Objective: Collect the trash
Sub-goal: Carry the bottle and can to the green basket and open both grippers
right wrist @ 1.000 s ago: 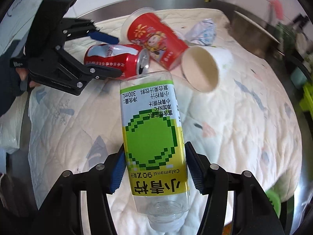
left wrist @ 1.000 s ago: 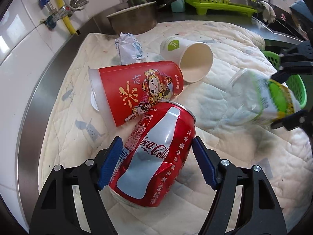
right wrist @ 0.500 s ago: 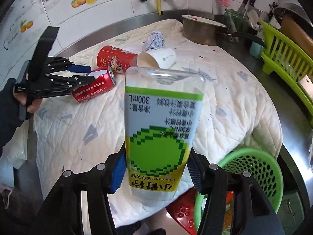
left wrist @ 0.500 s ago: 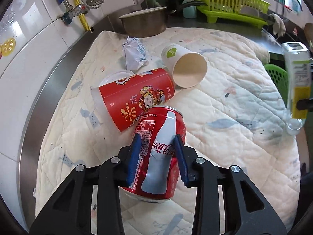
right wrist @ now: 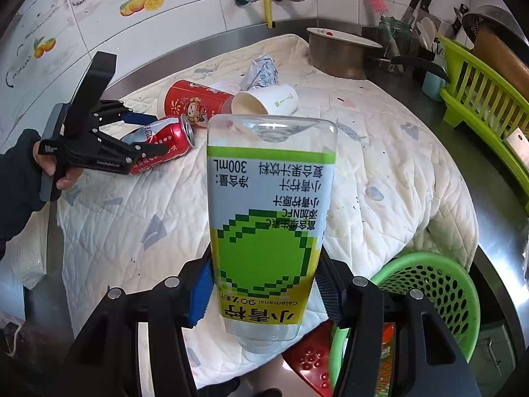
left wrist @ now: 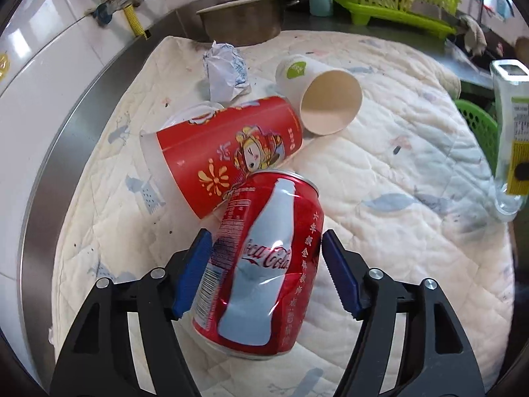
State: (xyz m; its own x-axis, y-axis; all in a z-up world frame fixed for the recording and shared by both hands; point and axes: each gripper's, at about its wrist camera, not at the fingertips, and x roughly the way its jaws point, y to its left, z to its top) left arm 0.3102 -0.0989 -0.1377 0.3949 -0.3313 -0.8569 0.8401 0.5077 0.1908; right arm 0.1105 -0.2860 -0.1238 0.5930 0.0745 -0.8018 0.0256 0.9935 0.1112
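Between the spread fingers of the left hand-held gripper (left wrist: 266,273) the dented cola can (left wrist: 264,264) is lying, long axis pointing away, while the right hand-held gripper (right wrist: 264,289) is pinching the juice bottle (right wrist: 269,221) near the green basket (right wrist: 429,292)

Dented red can (left wrist: 264,264) lying beside tipped red cup (left wrist: 224,152).

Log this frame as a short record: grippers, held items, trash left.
left gripper: straddling can on quilt, grip unclear
right gripper: shut on bottle, held upside down
loose on quilt: red cup, paper cup, wrapper
basket: green, past quilt's edge, some trash inside
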